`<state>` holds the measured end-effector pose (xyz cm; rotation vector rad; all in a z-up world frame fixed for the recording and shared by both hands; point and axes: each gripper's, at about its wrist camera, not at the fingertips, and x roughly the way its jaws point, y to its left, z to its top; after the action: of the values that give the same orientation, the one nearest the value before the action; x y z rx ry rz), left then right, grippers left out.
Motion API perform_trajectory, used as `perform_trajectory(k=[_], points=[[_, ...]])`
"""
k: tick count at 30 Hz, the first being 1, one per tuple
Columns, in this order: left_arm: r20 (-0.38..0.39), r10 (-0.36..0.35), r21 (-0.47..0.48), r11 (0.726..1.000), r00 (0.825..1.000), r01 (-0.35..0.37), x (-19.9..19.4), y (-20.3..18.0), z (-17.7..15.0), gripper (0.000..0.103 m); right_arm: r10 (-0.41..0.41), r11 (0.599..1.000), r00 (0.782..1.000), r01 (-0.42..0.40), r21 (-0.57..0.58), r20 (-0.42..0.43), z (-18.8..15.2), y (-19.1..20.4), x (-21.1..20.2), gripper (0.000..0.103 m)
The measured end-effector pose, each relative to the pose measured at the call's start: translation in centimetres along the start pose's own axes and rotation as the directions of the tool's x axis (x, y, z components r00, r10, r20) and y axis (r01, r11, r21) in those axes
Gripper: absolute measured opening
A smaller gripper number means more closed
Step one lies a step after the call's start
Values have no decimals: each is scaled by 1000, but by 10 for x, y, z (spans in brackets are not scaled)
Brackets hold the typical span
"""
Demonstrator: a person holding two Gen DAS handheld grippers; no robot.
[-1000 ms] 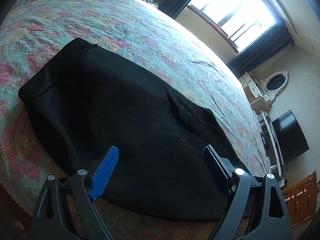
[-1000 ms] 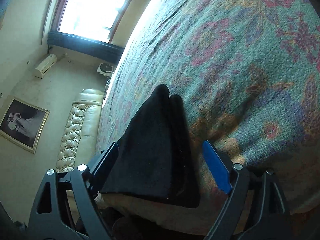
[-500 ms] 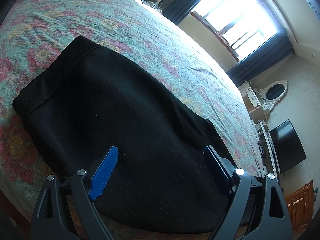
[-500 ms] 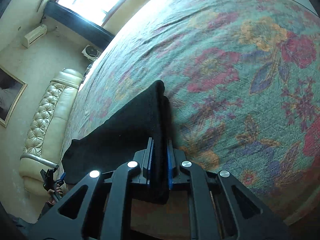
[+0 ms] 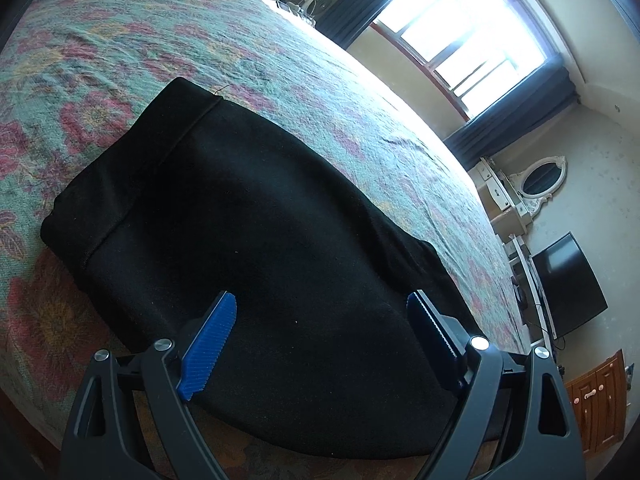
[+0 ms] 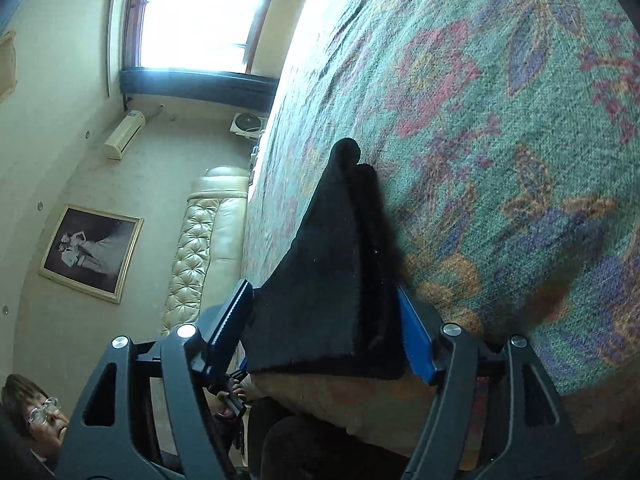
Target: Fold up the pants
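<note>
Black pants (image 5: 256,232) lie flat on a floral bedspread (image 5: 120,52), waistband at the far left, legs running toward the lower right. My left gripper (image 5: 320,336) is open just above the middle of the pants, blue pads (image 5: 208,344) wide apart, holding nothing. In the right wrist view the pant-leg ends (image 6: 336,264) sit folded in layers between the jaws of my right gripper (image 6: 324,328), which stand open around the cloth with a gap on the left side. The bedspread (image 6: 500,120) fills the right of that view.
A cream tufted headboard (image 6: 200,248), a window (image 5: 460,32) with dark curtains, a white dresser with mirror (image 5: 536,180), a black TV (image 5: 568,284) and a wooden cabinet (image 5: 596,404) surround the bed. A person with glasses (image 6: 36,412) shows at lower left.
My right gripper was shut on the pant-leg ends half a second ago and has opened around them again. The left gripper drifted slightly over the pants and stayed open.
</note>
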<state>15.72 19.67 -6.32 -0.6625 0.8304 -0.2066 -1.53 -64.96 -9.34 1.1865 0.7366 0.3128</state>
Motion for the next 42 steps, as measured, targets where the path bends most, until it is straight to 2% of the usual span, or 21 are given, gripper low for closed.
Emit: perform_trajectory(k=[2, 3, 4, 5, 6, 10, 13, 16, 19, 21, 24, 27, 29, 31, 34, 36, 42], points=[[-13, -17, 12, 1000, 1000, 17, -1, -1, 5, 86, -33, 999, 999, 31, -33, -32, 6, 5, 11, 66], [-20, -39, 18, 999, 999, 39, -1, -3, 7, 86, -57, 997, 997, 55, -47, -51, 8, 8, 18, 56], [-25, -65, 28, 997, 998, 66, -2, -5, 10, 86, -84, 995, 994, 80, -51, -70, 11, 10, 30, 38], [-25, -84, 45, 995, 996, 86, -3, -7, 13, 86, -106, 994, 990, 102, -49, -92, 13, 10, 39, 26], [-27, -92, 66, 993, 995, 93, -3, -8, 16, 86, -138, 990, 985, 134, -47, -107, 14, 11, 47, 19], [-126, -7, 110, 994, 992, 21, 15, 1, 24, 90, -210, 976, 975, 205, -73, -72, 11, 23, 51, 19], [-143, -52, 179, 981, 988, 78, 18, 4, 18, 94, -284, 955, 958, 278, -105, -47, 4, 39, 46, 18], [-175, 12, 354, 934, 985, 52, 21, -10, 9, 98, -301, 945, 954, 297, -133, -8, -1, 64, 40, 18], [-175, 100, 450, 893, 980, -11, 24, -24, 3, 98, -332, 926, 943, 331, -180, 24, -9, 99, 42, 18], [-162, 124, 442, 896, 979, -40, 22, -26, 2, 98, -356, 908, 934, 355, -223, 40, -11, 130, 50, 17], [-146, 111, 405, 913, 983, -43, 14, -23, 2, 98, -393, 871, 917, 396, -291, 72, -17, 175, 56, 17], [-98, 111, 385, 921, 989, -65, 4, -16, 4, 98, -437, 822, 894, 440, -361, 95, -28, 226, 76, 17], [-103, 125, 368, 927, 987, -79, 5, -11, 5, 98, -472, 782, 875, 471, -408, 106, -35, 255, 88, 17], [-129, 124, 336, 939, 984, -74, 8, -3, 4, 98, -489, 755, 866, 479, -447, 103, -44, 281, 104, 17], [-136, 107, 326, 944, 985, -58, 6, 1, 4, 98, -506, 720, 857, 483, -498, 100, -57, 317, 133, 17], [-138, 107, 319, 946, 985, -58, 7, 2, 4, 98, -503, 709, 859, 470, -526, 90, -68, 335, 151, 17], [-138, 115, 320, 945, 984, -65, 8, -2, 4, 98, -524, 651, 850, 444, -616, 58, -105, 376, 215, 17]])
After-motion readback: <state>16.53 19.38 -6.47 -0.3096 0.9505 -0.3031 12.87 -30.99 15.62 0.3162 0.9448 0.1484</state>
